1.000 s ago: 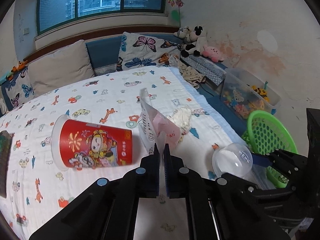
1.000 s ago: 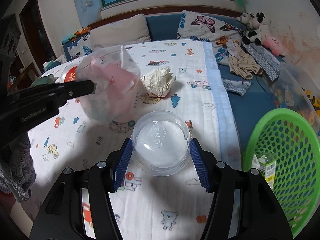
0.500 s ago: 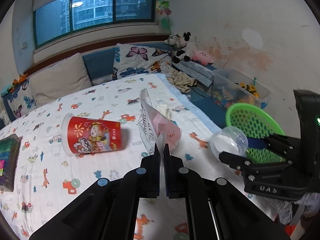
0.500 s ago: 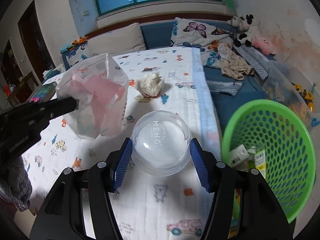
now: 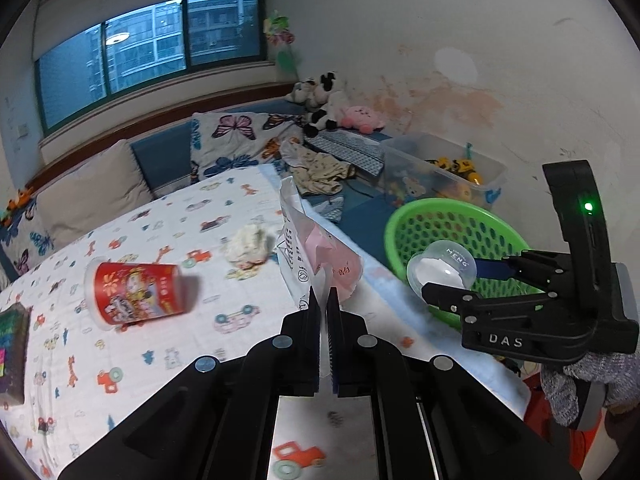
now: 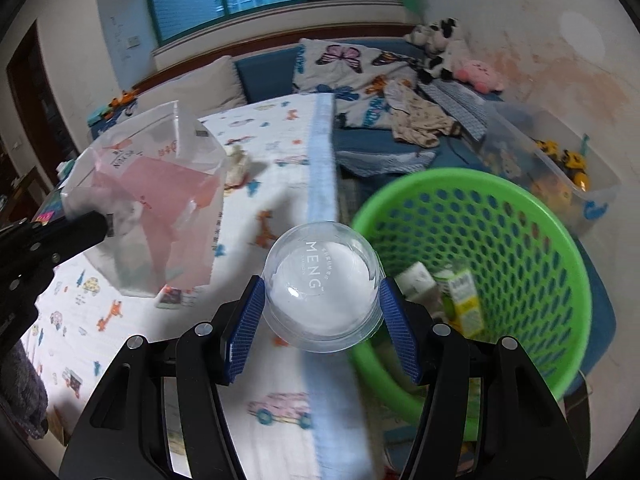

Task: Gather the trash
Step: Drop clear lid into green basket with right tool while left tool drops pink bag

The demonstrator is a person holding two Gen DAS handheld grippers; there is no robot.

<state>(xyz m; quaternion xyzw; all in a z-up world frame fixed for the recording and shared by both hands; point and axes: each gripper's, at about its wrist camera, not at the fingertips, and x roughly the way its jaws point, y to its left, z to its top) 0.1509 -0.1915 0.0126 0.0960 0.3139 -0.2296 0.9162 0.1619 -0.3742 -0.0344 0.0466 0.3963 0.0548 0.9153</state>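
My left gripper (image 5: pixel 324 300) is shut on a clear and pink plastic bag (image 5: pixel 316 248), held above the bed; the bag also shows in the right wrist view (image 6: pixel 152 200). My right gripper (image 6: pixel 320 300) is shut on a clear plastic cup (image 6: pixel 322 290) marked MENG, held at the bed's edge beside the green basket (image 6: pixel 540 248). In the left wrist view the cup (image 5: pixel 442 268) hangs over the basket's near rim (image 5: pixel 404 220). A red paper cup (image 5: pixel 136 292) lies on its side on the bed. A crumpled white paper (image 5: pixel 248 244) lies beyond the bag.
The basket holds small cartons (image 6: pixel 460 292). A clear toy bin (image 5: pixel 444 172) stands behind it by the wall. Pillows (image 5: pixel 88 196), clothes (image 5: pixel 320 168) and plush toys (image 5: pixel 332 108) lie at the back. A dark book (image 5: pixel 12 352) lies at the bed's left edge.
Both grippers have moved right toward the green basket with their loads. The clear cup now hangs by the basket's rim and the bag has cleared the crumpled paper.
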